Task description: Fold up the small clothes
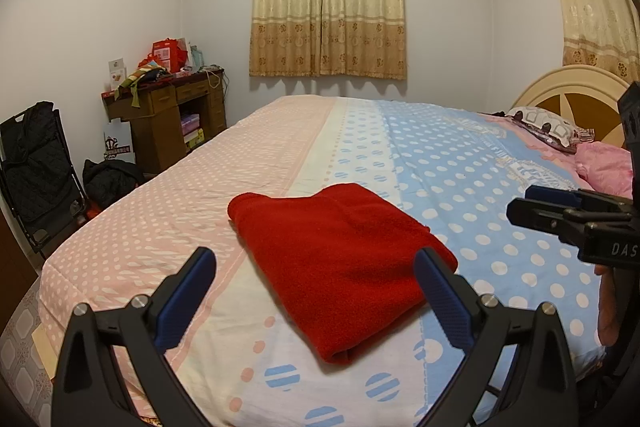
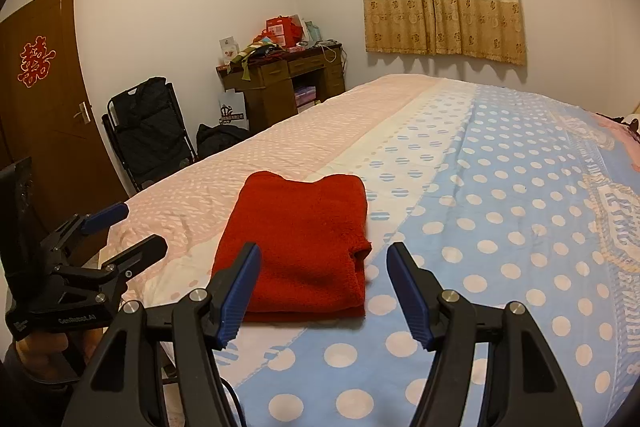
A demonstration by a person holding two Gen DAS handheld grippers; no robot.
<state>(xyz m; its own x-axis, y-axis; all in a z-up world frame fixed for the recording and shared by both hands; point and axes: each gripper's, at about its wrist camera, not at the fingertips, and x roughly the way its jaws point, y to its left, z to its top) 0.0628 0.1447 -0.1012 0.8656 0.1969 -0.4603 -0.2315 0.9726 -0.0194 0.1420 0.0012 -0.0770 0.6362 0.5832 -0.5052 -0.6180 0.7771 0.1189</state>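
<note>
A red fleece garment [image 1: 340, 263] lies folded into a flat rectangle on the bed [image 1: 280, 155]; it also shows in the right wrist view [image 2: 300, 247]. My left gripper [image 1: 316, 267] is open and empty, held just short of the garment's near edge. My right gripper [image 2: 324, 263] is open and empty, near the garment's front right corner. The right gripper appears at the right edge of the left wrist view [image 1: 532, 203], and the left gripper at the left of the right wrist view [image 2: 136, 231]. Neither touches the cloth.
The bed has a pink, white and blue polka-dot cover [image 2: 500, 227]. Pillows [image 1: 548, 125] and a pink cloth [image 1: 604, 163] lie by the headboard. A cluttered wooden desk [image 1: 172, 107], a black folding chair [image 1: 36, 163] and a brown door [image 2: 44, 99] stand beyond the bed.
</note>
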